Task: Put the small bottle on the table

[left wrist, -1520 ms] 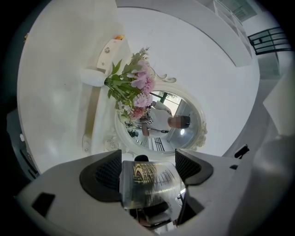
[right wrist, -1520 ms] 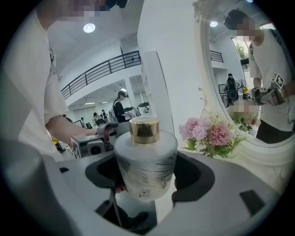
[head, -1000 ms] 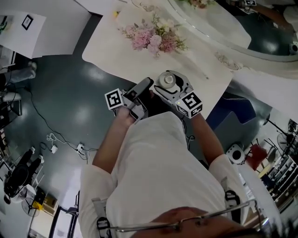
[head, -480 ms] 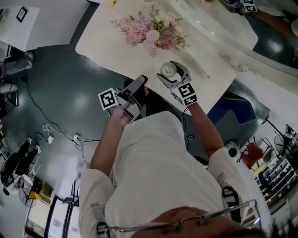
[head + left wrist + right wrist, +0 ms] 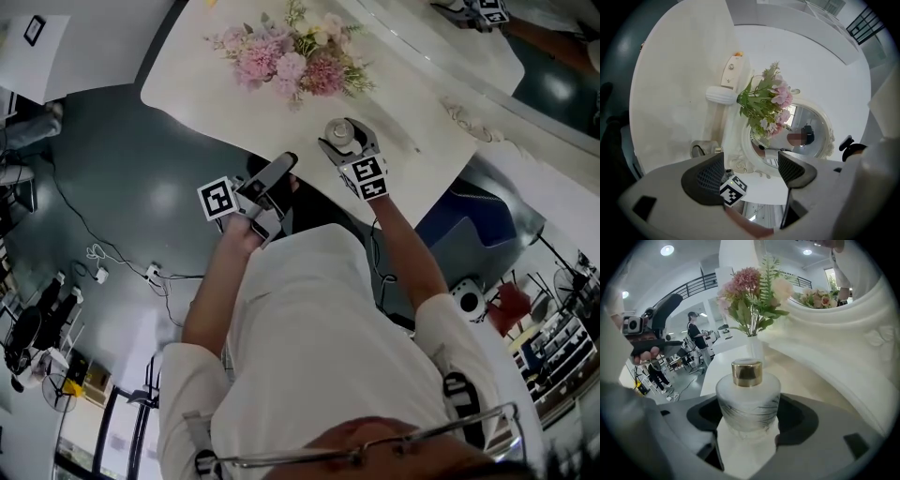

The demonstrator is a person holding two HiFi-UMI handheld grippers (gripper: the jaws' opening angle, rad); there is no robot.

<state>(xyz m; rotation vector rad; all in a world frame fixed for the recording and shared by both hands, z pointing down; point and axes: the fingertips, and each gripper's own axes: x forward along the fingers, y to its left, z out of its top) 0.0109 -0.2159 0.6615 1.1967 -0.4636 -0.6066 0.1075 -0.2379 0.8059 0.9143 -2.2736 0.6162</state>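
The small bottle (image 5: 747, 397) is frosted glass with a gold cap (image 5: 746, 372). My right gripper (image 5: 749, 420) is shut on it, one jaw pressing each side. In the head view the bottle (image 5: 337, 132) and the right gripper (image 5: 345, 141) are over the near part of the white table (image 5: 412, 112). I cannot tell whether the bottle's base touches the tabletop. Off the table edge to the left, my left gripper (image 5: 279, 169) is open and holds nothing. In the left gripper view its jaws (image 5: 750, 173) stand apart, facing the table.
A white vase (image 5: 755, 351) of pink flowers (image 5: 281, 64) stands on the table beyond the bottle. An ornate oval mirror (image 5: 450, 56) borders the table's far right side. Dark floor (image 5: 122, 187) lies left of the table, with cables and equipment.
My right gripper has carried the bottle forward from beside my body to over the table. The left gripper has stayed by the table edge.
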